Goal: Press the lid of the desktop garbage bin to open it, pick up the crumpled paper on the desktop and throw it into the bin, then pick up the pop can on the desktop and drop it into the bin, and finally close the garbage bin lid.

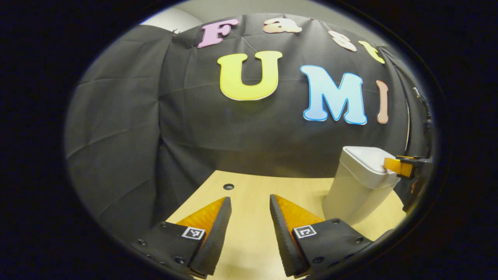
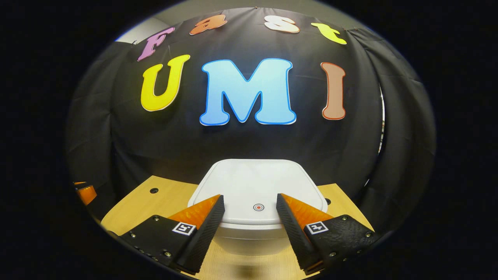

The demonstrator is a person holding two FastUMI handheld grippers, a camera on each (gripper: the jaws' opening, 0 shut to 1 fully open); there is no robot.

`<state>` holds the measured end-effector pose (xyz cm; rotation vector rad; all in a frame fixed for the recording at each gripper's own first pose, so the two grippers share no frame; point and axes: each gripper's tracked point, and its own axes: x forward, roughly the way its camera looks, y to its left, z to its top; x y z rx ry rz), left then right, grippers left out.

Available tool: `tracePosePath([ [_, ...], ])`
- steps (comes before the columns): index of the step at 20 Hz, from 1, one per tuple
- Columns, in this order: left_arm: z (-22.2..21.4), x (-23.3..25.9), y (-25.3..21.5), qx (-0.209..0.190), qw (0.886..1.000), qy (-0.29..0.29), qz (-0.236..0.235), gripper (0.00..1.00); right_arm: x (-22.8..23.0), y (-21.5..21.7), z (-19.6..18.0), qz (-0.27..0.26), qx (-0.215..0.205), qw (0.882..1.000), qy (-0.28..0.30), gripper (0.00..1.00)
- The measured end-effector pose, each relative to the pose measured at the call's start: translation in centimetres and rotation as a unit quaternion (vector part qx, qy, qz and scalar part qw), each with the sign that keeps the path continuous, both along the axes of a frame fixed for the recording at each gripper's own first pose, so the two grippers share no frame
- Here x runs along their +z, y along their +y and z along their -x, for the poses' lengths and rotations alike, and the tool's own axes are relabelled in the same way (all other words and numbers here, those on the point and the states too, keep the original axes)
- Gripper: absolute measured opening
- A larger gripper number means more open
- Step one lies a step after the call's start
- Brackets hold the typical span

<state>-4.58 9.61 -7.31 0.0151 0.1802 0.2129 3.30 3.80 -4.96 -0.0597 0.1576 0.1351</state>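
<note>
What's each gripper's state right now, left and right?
Left gripper: open, empty, over the table.
Right gripper: open, holding nothing, at the closed bin lid.

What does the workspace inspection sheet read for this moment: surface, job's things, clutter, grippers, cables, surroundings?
Surface: light wooden table with small round holes.
Job's things: white garbage bin, lid shut, small round mark near the lid's front edge; crumpled paper and can: nothing seen.
Clutter: nothing seen.
Grippers: left gripper open above bare table; right gripper open, fingers either side of the lid's front edge, just above it; contact cannot be told.
Cables: nothing seen.
Surroundings: black cloth wall behind the table.
</note>
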Motion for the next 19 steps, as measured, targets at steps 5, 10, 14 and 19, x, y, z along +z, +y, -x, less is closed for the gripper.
tracePosePath([
  [5, -1.0, 2.4, -0.9, -0.02, 1.0, -0.021, -0.009, 0.68, 3.0, 0.6, 1.3, 0.001, 0.003, 0.999, -0.04, 0.88],
  [10, -1.7, 5.6, -2.7, -0.047, 0.997, -0.049, -0.026, 0.68, 6.6, 1.7, 3.7, -0.006, 0.009, 0.996, -0.09, 0.88],
  [14, -2.3, 7.9, -4.7, -0.07, 0.994, -0.072, -0.04, 0.68, 8.6, 2.1, 5.9, -0.004, 0.011, 0.992, -0.124, 0.87],
  [19, -2.9, 10.0, -7.6, -0.108, 0.989, -0.095, -0.047, 0.68, 9.5, 1.9, 8.1, 0.002, 0.001, 0.989, -0.146, 0.88],
])
